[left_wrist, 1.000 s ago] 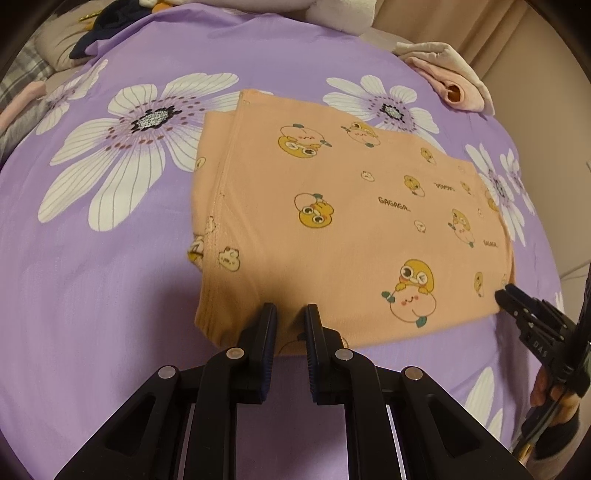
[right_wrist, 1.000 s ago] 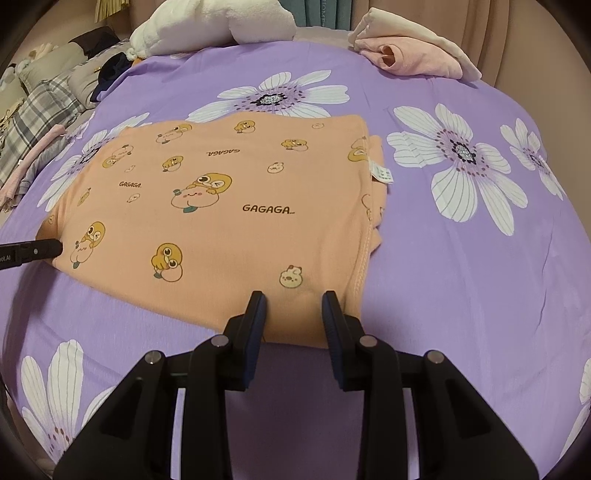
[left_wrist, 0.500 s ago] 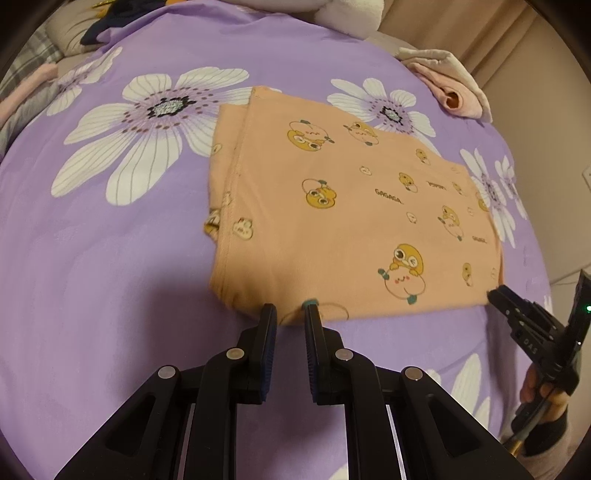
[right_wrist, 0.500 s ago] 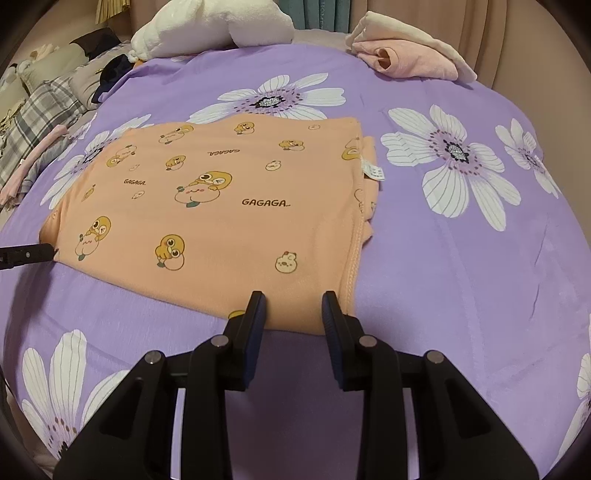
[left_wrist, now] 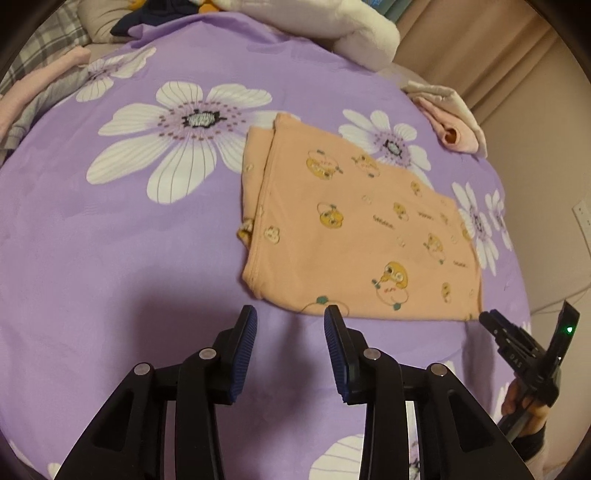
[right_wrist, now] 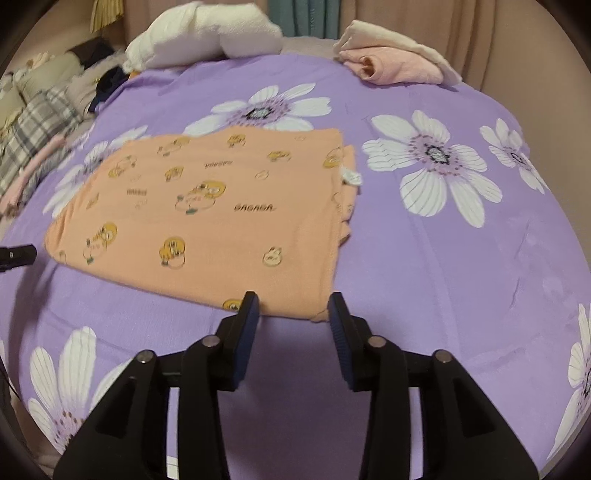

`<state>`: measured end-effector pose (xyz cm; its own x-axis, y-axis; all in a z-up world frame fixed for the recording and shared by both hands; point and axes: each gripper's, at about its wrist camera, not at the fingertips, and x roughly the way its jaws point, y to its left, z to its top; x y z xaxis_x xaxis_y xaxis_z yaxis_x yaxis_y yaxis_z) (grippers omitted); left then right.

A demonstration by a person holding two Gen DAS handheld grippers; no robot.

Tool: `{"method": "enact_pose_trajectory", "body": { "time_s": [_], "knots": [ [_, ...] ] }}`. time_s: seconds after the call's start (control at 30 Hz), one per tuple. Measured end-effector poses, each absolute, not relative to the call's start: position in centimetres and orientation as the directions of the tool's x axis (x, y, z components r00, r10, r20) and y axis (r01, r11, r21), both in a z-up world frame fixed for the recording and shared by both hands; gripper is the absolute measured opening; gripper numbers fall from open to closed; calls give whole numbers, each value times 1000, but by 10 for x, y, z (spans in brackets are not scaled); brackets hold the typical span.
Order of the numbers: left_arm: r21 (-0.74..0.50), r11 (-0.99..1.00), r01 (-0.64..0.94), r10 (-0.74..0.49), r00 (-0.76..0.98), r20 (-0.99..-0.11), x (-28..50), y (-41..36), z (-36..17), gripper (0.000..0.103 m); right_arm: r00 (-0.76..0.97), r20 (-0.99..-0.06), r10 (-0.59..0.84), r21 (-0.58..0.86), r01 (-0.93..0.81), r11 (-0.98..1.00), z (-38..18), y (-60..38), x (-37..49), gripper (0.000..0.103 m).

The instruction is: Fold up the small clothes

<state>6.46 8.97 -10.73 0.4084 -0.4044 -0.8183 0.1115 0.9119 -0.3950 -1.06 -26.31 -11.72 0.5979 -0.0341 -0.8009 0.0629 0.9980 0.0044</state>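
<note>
Both my left tongs (left_wrist: 290, 314) and right tongs (right_wrist: 293, 301) are opening, empty, beside the soft, floppy orange shirt (right_wrist: 207, 218); I'd pinch its near hem corners.

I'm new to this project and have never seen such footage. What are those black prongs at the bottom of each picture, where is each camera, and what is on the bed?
There is no robot. A person holds a two-finger gripper in each hand, and each gripper carries a wide-angle camera looking along its fingers. One picture comes from the left gripper, the other from the right gripper. The right gripper also shows at the edge of the left view.

On the purple flowered bedsheet lies a folded orange garment printed with cartoon figures. At the far edge are a white bundle and folded pink clothes.

Nothing is held: both grippers' jaws are opening, with nothing gripped between them.
</note>
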Motion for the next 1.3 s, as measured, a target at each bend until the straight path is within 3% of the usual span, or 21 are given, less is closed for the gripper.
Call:
{"method": "enact_pose_trajectory", "body": {
  "time_s": [0.2,0.63,1.13,1.3],
  "knots": [
    [-366,923,119,-380,424,-822,74,80,-108,35,612,-791,10,94,104,990,-111,-274,8,47],
    [-193,958,214,-268,413,-870,90,47,-133,35,592,-805,-39,19,91,996,-121,-260,106,46],
    [-232,945,229,-308,391,-867,92,51,-126,35,528,-845,-89,-25,126,992,-143,-278,158,48],
    [-263,929,260,-356,437,-826,108,47,-96,35,584,-802,-124,-37,158,987,-124,-280,154,48]
  ]
}}
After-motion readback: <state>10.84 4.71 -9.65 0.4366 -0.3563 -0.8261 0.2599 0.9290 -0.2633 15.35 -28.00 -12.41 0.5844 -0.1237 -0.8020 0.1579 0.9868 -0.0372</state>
